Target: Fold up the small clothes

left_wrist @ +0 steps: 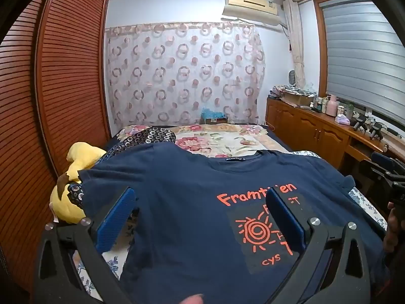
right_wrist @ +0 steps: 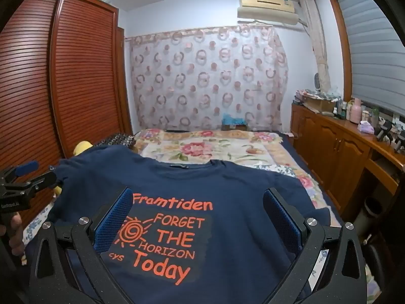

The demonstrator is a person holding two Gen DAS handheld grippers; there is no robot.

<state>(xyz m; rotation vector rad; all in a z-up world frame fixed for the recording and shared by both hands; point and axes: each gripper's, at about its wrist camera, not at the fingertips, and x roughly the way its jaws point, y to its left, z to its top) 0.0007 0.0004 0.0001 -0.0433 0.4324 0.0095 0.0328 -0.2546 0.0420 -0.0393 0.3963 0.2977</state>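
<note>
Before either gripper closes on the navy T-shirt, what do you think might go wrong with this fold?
1. The yellow plush toy lies against the navy T-shirt at its left sleeve; folding that side may snag or drag it.
2. The floral bedspread lies directly under the shirt, so the open left gripper or right gripper might pinch both layers.

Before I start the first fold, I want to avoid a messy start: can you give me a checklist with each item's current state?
1. Navy blue cotton T-shirt lies flat, print up: ok.
2. Left gripper open, nothing pinched: ok.
3. Right gripper open, nothing pinched: ok.
4. Collar points away, toward the floral bedspread: ok.
5. Left sleeve clear of the yellow plush toy: not ok, they sit right against each other.
6. Bottom hem straight: cannot tell, out of view.
</note>
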